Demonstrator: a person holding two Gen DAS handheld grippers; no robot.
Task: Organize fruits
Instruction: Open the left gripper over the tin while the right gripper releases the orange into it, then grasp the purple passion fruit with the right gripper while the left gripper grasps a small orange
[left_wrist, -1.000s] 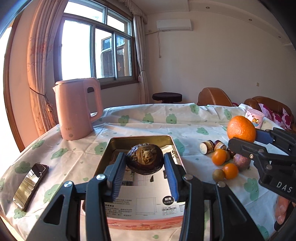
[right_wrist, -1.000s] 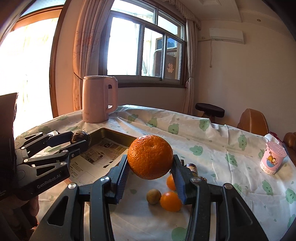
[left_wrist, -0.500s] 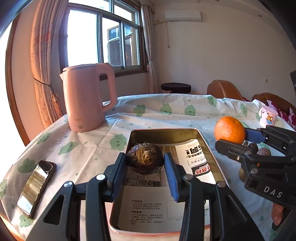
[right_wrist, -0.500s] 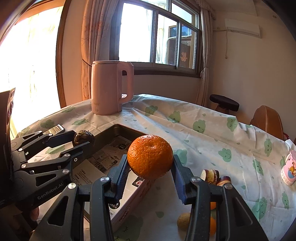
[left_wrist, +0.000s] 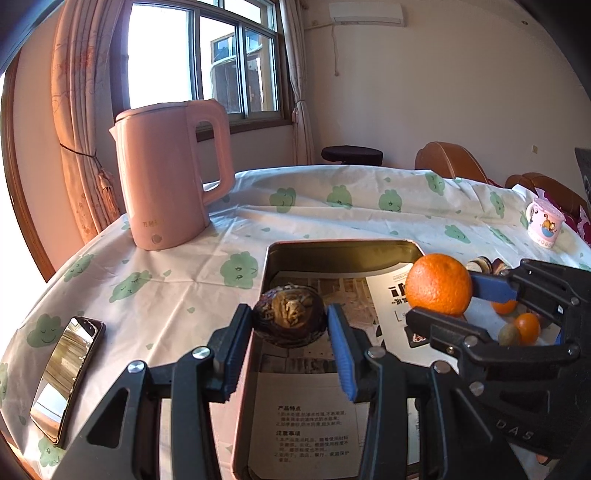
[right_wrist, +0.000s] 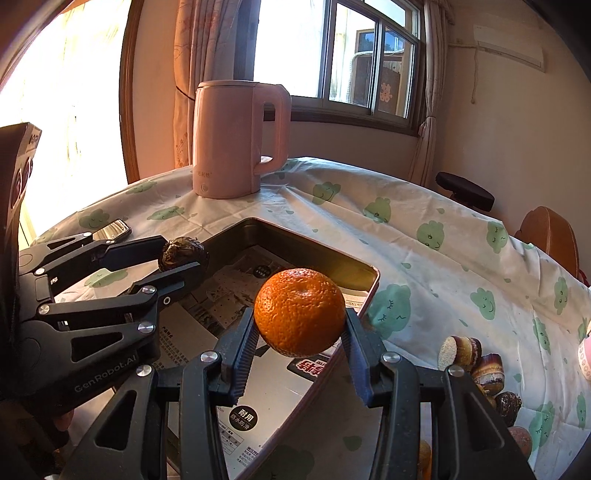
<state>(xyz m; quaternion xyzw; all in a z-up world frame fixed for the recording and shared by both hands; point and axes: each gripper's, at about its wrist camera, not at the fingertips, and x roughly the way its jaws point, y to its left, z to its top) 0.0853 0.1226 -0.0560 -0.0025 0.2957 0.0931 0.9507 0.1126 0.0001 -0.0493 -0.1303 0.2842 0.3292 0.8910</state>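
Note:
My left gripper (left_wrist: 290, 325) is shut on a dark, wrinkled brown fruit (left_wrist: 289, 315), held above the left part of the metal tray (left_wrist: 341, 246). My right gripper (right_wrist: 298, 334) is shut on a large orange (right_wrist: 299, 311), held over the tray's right rim (right_wrist: 364, 301). In the left wrist view the right gripper (left_wrist: 439, 312) comes in from the right with the orange (left_wrist: 439, 284). The right wrist view shows the left gripper (right_wrist: 183, 258) and its brown fruit (right_wrist: 181, 254) at the left. Printed paper (left_wrist: 314, 424) lines the tray's floor.
A pink kettle (left_wrist: 171, 173) stands behind the tray at the left. A phone (left_wrist: 66, 376) lies near the table's left edge. Small oranges (left_wrist: 526, 326) and a green-brown fruit (left_wrist: 509, 335) lie right of the tray, with brown cake rolls (right_wrist: 471, 356) and a pink cup (left_wrist: 545, 227).
Both grippers moved forward and left over the table with their fruits. The tray and kettle are closer now, and the orange has come from over the cloth to the tray's right rim.

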